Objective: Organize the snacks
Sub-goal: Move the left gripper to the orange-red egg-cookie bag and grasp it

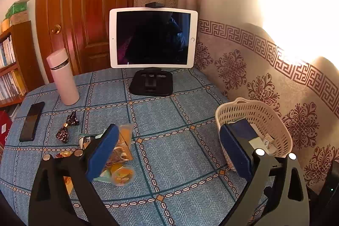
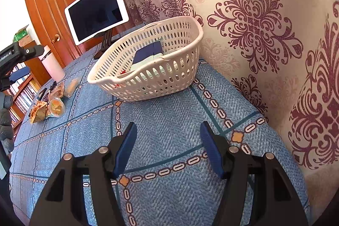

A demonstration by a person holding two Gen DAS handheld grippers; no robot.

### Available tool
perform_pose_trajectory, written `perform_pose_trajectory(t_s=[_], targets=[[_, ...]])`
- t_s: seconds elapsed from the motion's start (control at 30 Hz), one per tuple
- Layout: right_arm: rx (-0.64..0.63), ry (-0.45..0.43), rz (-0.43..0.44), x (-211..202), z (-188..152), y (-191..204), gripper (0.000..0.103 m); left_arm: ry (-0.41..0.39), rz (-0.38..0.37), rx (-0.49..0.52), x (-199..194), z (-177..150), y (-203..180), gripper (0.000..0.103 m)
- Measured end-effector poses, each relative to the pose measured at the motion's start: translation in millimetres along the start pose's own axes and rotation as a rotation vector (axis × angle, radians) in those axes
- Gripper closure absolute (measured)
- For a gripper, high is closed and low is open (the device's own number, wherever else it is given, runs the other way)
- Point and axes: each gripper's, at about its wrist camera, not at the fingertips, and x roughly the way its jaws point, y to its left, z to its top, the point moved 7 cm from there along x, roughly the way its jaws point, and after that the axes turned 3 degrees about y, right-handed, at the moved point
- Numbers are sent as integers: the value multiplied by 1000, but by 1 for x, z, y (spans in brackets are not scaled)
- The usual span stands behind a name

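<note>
Covering the table, a blue checked cloth (image 2: 169, 120) meets patterned wallpaper (image 2: 264, 35); both jaws gape empty.

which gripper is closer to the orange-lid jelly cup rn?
Left. The left gripper hangs over the snack pile, its left finger just beside the jelly cup. The right gripper, open and empty, sits over bare cloth in front of the basket, far from the cup.

The left tool (image 1: 169, 149) hangs wide open over the worktop (image 1: 180, 120), snacks (image 1: 118, 162) behind its left finger, a basket (image 1: 254, 118) at the right edge.
</note>
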Motion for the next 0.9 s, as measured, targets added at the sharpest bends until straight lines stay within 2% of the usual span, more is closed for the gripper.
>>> perform_pose_trajectory(t_s=[0.3, 0.43, 0.53, 0.63, 0.77, 0.9], targets=[[-37, -3, 24, -5, 1, 19, 41, 36, 155, -141, -1, -15, 91, 6], [-64, -14, 52, -12, 4, 35, 41, 47, 230, -239, -2, -21, 138, 6], [-79, -19, 68, -15, 4, 46, 34, 57, 282, -316, -1, -29, 171, 6], [-97, -15, 79, -16, 1, 54, 33, 78, 328, -388, 5, -39, 201, 5], [-110, 6, 88, -13, -4, 63, 33, 125, 358, -450, 21, -53, 225, 4], [-122, 18, 95, -11, -9, 70, 33, 169, 341, -495, 40, -62, 233, 4]])
